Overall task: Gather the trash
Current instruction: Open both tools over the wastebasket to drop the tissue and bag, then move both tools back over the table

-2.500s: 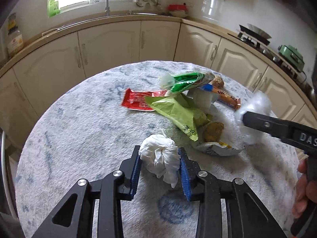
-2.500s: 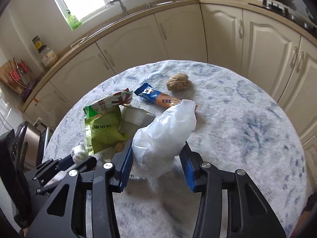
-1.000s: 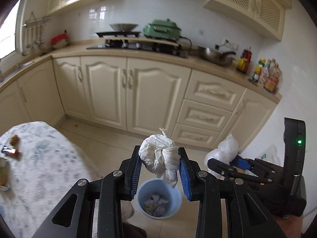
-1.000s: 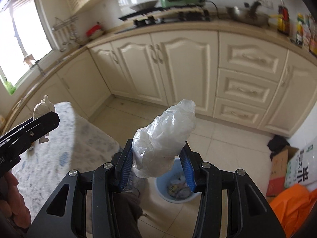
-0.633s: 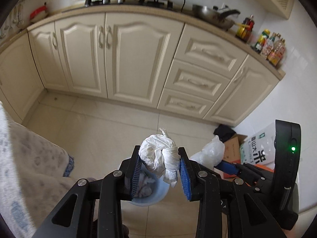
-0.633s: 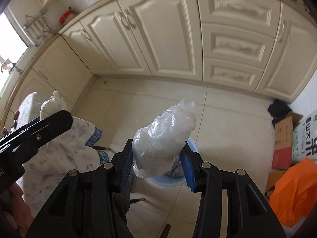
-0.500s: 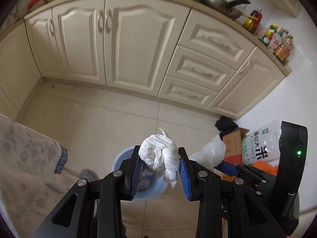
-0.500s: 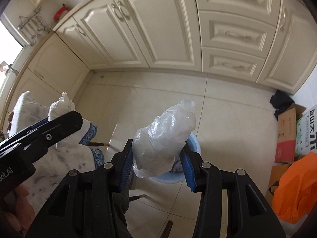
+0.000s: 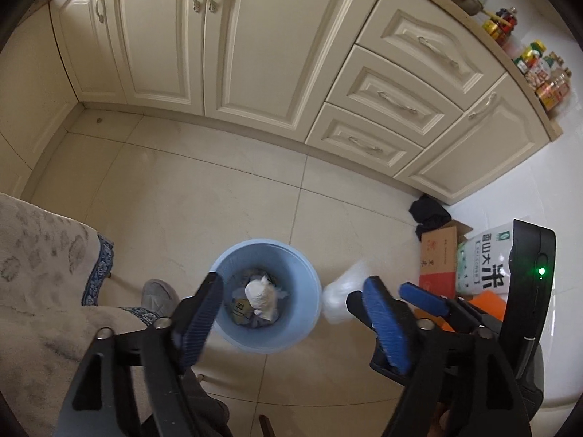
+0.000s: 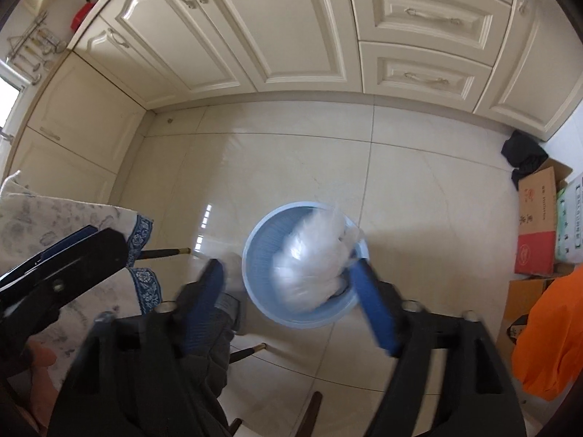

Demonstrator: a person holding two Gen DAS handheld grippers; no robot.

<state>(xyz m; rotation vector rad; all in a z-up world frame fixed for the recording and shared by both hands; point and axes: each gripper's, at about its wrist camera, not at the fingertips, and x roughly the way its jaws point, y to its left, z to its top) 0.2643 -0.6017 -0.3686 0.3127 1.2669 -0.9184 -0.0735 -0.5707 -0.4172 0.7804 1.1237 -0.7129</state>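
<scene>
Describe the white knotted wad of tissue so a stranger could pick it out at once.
Start at the cream kitchen cabinets, then drop to the tiled floor in front of them, where a round light-blue plastic bin stands. The white knotted wad of tissue lies inside the bin on darker scraps; it is opaque and bunched, unlike the blurred translucent plastic bag outside the rim.

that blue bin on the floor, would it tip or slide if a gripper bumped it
Probably slides easily: the blue bin looks like thin plastic on glossy tile. Likely light, holding only paper scraps and a white wad. Being squat and wide-mouthed, it seems less apt to tip.
</scene>
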